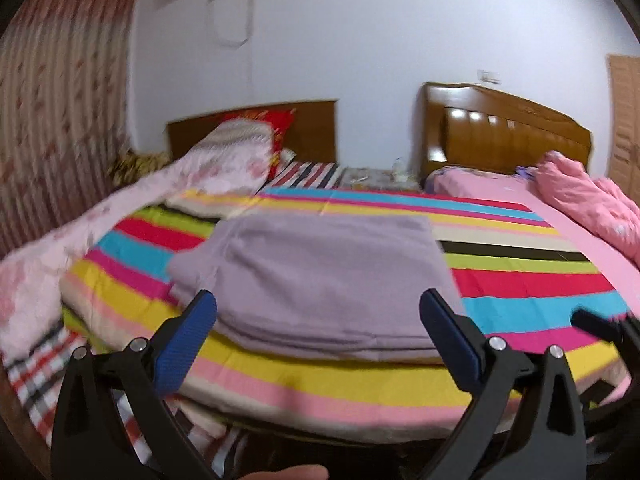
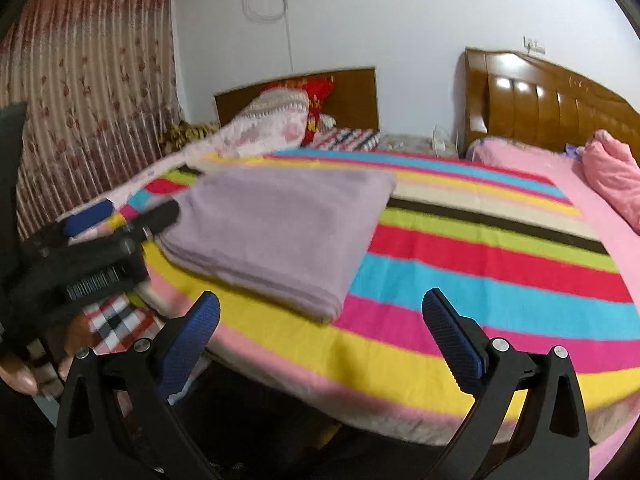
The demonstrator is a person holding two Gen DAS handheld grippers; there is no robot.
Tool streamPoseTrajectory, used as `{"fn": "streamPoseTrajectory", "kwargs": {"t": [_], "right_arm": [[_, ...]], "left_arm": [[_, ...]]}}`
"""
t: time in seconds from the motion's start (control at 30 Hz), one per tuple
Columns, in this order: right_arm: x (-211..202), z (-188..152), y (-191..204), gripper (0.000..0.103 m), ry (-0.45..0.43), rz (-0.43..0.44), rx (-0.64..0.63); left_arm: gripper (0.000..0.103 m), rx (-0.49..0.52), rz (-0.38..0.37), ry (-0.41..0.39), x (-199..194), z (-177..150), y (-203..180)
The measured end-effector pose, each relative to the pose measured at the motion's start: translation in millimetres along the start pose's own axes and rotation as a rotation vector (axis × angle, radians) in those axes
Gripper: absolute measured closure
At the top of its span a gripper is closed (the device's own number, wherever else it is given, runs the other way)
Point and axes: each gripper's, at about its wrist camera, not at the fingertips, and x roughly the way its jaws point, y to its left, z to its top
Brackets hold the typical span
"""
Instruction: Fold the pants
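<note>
Both tools are hanging wide open and gripping nothing: left tool (image 1: 318,310) is hovering just off the near edge of the pants (image 1: 320,276), right tool (image 2: 320,312) is sitting off their right corner, over the blanket (image 2: 500,264). Pants are lying folded into a flat, thick lavender rectangle, several layers stacking at the near edge, soft fleecy-looking knit, resting on the striped blanket covering the bed. Judging by that tidy stack, folding is looking finished or nearly so, tools probably backing clear so nothing snags. Blue finger pads (image 1: 188,344) are showing a ribbed rubbery texture. Frames are blurring somewhat.
</note>
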Motion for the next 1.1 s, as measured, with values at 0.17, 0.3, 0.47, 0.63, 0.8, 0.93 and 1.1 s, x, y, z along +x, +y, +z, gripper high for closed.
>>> {"fn": "streamPoseTrajectory", "kwargs": {"t": [0.17,0.3,0.47,0.63,0.8,0.93,1.1], "right_arm": [[2,-3,0,0.005,0.018,-0.004,0.008],[5,-3,3,0.005,0.034,-0.003,-0.003],[6,-2,3,0.005,0.037,-0.002,-0.009],[7,-2,2,0.005,0.039,0.0,-0.009],[7,-2,3,0.005,0.04,0.0,-0.009],[7,-2,3,0.005,0.041,0.0,-0.01],[7,-2,3,0.005,0.04,0.0,-0.008]], "left_arm": [[0.002,-0.043,0.057,0.042,4,-8,13],[0.002,-0.035,0.055,0.057,5,-13,12],[0.002,-0.027,0.053,0.059,6,-14,11],[0.002,-0.029,0.056,0.065,8,-13,12],[0.002,-0.029,0.056,0.065,7,-13,11],[0.002,-0.03,0.057,0.065,7,-13,11],[0.002,-0.03,0.056,0.066,7,-13,11]]}}
